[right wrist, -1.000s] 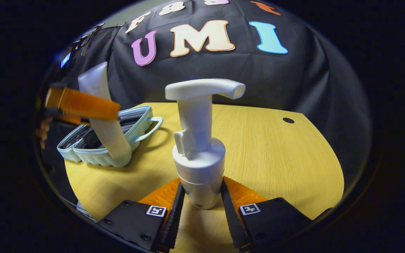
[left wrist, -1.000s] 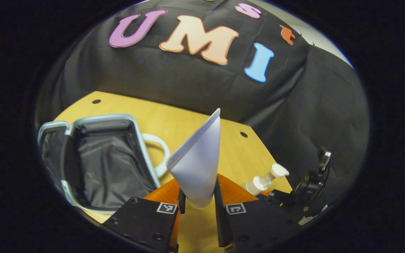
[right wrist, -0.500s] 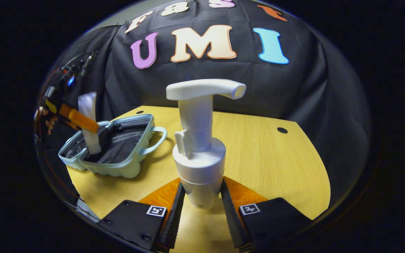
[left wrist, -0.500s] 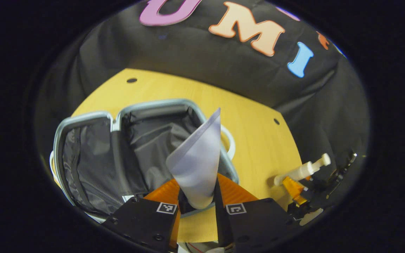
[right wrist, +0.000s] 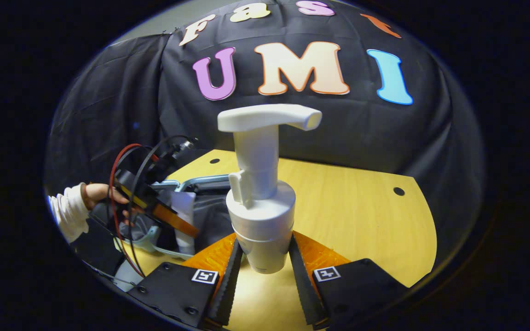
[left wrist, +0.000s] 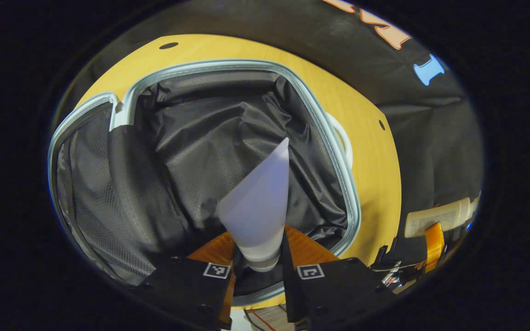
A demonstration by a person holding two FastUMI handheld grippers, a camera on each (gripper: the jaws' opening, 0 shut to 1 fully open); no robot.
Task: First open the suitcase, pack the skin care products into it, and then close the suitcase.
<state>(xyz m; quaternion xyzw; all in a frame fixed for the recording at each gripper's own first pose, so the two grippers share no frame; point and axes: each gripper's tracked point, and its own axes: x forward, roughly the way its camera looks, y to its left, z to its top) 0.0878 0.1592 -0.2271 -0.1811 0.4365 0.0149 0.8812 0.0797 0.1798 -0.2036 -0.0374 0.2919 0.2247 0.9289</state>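
The pale blue suitcase (left wrist: 334,151) lies open on the wooden table, its black lining exposed. My left gripper (left wrist: 258,266) is shut on a white squeeze tube (left wrist: 260,207), held over the open right half of the case. In the right gripper view that tube (right wrist: 183,216) hangs in the left gripper (right wrist: 173,220) above the suitcase (right wrist: 200,184). My right gripper (right wrist: 265,271) is shut on a white pump bottle (right wrist: 260,197), held upright above the table, to the right of the case. The left gripper view shows that pump bottle (left wrist: 435,220) at the far right.
The round wooden table (right wrist: 361,207) has small holes near its far edge and bare surface to the right of the suitcase. A hand and white sleeve (right wrist: 69,209) hold the left gripper, with cables looping over it. The suitcase's white handle (left wrist: 341,138) points right.
My left gripper carried the tube forward and down over the open suitcase, which now looms large. My right gripper moved left toward the case with the pump bottle still held.
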